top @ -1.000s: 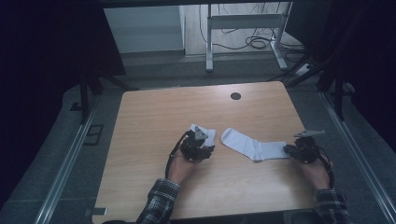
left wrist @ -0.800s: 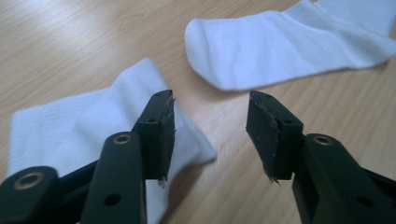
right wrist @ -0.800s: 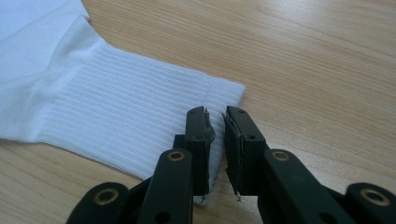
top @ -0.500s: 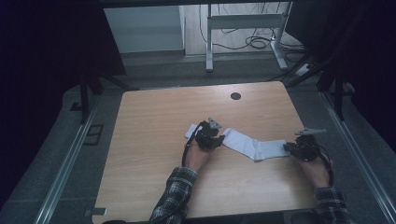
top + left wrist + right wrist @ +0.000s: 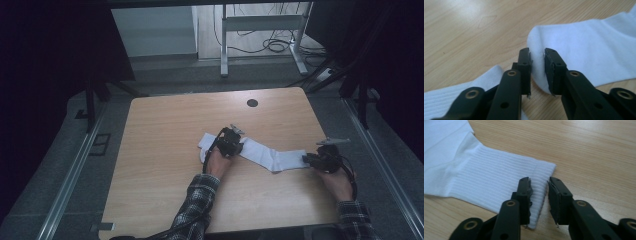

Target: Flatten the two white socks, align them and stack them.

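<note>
Folding step in hand: left gripper jaws, just closing, pinch the white ribbed cotton sock toe at frame centre; right gripper jaws, just easing apart, straddle its cuff unclamped at lower right, so the next move calls for carrying toe over to cuff.

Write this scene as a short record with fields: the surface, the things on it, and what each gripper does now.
surface: wooden table
long sock: white sock, lying flat between the two grippers
second sock: another white sock, lying by the left gripper
left gripper: jaws have just been closing on the rounded toe end of the long sock, pads at the fabric
right gripper: jaws around the ribbed cuff edge, with a gap at one pad
</note>
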{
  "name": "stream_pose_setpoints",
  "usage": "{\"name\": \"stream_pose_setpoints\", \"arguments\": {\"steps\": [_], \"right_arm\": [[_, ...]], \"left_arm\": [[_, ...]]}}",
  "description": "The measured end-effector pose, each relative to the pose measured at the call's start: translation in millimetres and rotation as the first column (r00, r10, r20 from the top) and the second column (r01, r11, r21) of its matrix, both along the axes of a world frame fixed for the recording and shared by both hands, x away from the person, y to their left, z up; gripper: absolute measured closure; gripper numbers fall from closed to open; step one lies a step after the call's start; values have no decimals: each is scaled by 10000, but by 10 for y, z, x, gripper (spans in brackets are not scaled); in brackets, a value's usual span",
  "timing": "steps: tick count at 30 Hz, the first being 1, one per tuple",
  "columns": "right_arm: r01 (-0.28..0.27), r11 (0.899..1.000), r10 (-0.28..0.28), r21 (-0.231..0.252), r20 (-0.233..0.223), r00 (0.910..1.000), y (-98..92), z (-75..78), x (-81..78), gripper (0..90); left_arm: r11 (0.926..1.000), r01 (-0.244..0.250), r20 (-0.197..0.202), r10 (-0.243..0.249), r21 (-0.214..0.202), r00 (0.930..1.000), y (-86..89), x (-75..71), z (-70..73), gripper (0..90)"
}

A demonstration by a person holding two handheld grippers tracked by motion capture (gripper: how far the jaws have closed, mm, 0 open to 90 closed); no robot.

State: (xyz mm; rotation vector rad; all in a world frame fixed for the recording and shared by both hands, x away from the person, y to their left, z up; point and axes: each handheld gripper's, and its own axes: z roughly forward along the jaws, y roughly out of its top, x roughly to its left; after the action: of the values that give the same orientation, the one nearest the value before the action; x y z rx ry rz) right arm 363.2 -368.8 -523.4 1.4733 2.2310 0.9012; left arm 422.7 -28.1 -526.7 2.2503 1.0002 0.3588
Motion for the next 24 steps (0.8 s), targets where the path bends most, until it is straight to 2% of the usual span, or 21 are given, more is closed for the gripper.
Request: {"name": "stream_pose_setpoints", "arguments": {"steps": [2,3,7,14,16,20,24], "right_arm": [[-5,9998,9,216,-175,9998,-6,-2,3,805],[33,9993,-22,372,-296,9996,-15,2,4,833],[91,9991,-79,417,-286,9996,-21,10,-7,846],[94,9987,-105,502,212,9997,-21,112,-52,851],[-23,9984,3,568,355,9994,13,171,-74,851],[-229,9980,202,587,477,9987,68,219,-98,851],[-580,9962,540,651,606,9967,175,287,-131,851]], "left_arm": [[10000,2,-150,-2,-4,9999,-5,4,-26,802],[10000,-20,-114,19,-30,9999,1,-1,-23,851],[9999,-40,20,41,-117,10000,31,-21,12,862],[9993,145,405,-132,-340,9991,114,-123,187,862],[9990,269,574,-248,-365,9980,168,-202,284,862],[9986,314,725,-281,-437,9970,238,-291,362,862],[9983,370,843,-332,-444,9959,403,-454,462,862]]}}
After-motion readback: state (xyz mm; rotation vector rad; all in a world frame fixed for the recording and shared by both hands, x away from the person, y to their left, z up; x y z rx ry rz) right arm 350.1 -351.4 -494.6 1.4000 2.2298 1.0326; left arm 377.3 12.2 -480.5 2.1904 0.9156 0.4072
